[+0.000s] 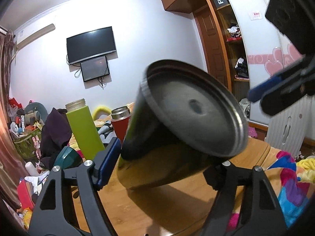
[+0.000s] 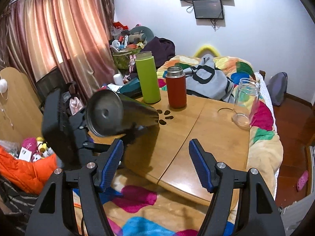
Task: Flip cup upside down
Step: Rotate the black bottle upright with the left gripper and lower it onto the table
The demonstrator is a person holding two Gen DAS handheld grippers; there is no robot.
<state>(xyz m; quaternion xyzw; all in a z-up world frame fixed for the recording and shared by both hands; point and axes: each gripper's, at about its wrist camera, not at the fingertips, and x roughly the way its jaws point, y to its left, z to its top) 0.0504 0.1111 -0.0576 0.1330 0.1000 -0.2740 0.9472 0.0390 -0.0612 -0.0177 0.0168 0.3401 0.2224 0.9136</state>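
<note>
A dark steel cup (image 1: 177, 122) is held in my left gripper (image 1: 163, 169), tilted with its flat base toward the camera and its mouth down toward the wooden table (image 1: 177, 206). The jaws are shut on its body. In the right wrist view the same cup (image 2: 120, 116) hangs tilted over the table's left edge, held by the left gripper (image 2: 130, 131). My right gripper (image 2: 155, 165) is open and empty over the table's near edge. Its blue finger (image 1: 261, 88) shows at the right of the left wrist view.
On the table (image 2: 206, 137) stand a green bottle (image 2: 147, 78), a red flask (image 2: 176, 86) and a clear glass jar (image 2: 246, 102). Around the table lies a colourful blanket (image 2: 137, 202). Clutter and curtains are on the left.
</note>
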